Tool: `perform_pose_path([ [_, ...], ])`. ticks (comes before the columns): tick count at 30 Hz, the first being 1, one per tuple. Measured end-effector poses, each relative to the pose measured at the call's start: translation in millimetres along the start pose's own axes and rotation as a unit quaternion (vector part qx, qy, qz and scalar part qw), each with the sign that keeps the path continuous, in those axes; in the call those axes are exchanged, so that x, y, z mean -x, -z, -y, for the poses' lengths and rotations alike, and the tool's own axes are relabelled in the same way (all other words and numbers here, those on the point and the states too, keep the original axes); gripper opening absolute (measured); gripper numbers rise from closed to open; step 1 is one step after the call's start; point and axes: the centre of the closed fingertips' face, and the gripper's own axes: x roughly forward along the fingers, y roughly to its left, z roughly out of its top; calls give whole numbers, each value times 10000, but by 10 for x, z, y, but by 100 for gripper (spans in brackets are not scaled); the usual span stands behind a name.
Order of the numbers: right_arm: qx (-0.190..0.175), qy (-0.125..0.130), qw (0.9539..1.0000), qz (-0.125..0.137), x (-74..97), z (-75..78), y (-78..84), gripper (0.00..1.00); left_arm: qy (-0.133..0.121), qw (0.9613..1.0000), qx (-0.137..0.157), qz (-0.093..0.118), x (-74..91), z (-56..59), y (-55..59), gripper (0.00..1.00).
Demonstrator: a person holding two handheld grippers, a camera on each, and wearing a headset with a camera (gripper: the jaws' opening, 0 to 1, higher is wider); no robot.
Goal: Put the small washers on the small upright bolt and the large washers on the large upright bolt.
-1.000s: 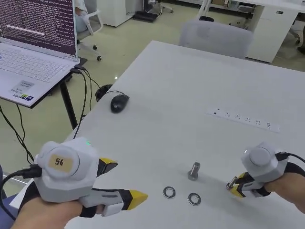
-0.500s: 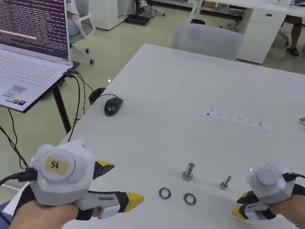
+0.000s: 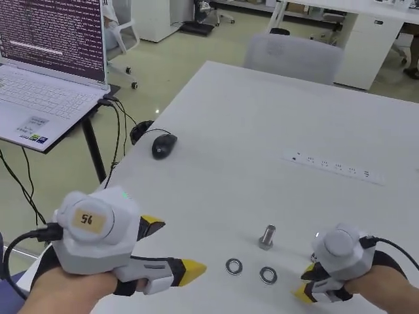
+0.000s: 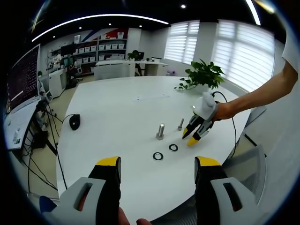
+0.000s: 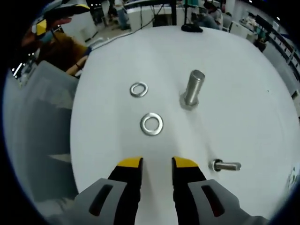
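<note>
Two washers (image 3: 233, 265) lie flat on the white table (image 3: 262, 131), just in front of the upright large bolt (image 3: 267, 236). The small bolt (image 4: 180, 124) stands beside it. The left tool (image 4: 158, 163), labelled "56" (image 3: 87, 220), is spread wide and empty. The right tool (image 5: 157, 164) hovers near the washers, jaws narrowly parted, pinching nothing.

Two washers (image 3: 234, 266) flat near upright large bolt (image 3: 266, 236); small bolt (image 4: 181, 123) beside.

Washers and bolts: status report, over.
Left tool open, empty; right tool open, empty. Left washer, right washer flat on table, unthreaded. Large bolt, small bolt upright, unobstructed.
</note>
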Motion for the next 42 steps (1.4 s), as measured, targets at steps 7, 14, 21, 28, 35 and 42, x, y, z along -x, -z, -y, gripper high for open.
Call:
perform_pose_path([
  [7, 285, -84, 9996, 26, -95, -32, -237, 26, -53, 10000, 57, 15, 42, -24, 34, 63],
  [14, 551, -177, 9983, -3, -181, -65, -376, 28, -85, 9999, 104, 17, 78, -33, 70, 63],
  [21, 991, -282, 9944, -236, -266, -71, -361, 30, -115, 9999, 110, 25, 108, -51, 74, 63],
  [28, 1641, -279, 9853, -377, -283, -57, -339, 27, -113, 9999, 105, 26, 132, -40, 88, 63],
  [35, 1677, -354, 9846, -338, -281, -64, -344, 27, -118, 9999, 95, 26, 142, -33, 93, 63],
  [42, 1602, -313, 9859, -360, -292, -49, -354, 24, -83, 9999, 66, 20, 120, 5, 87, 63],
])
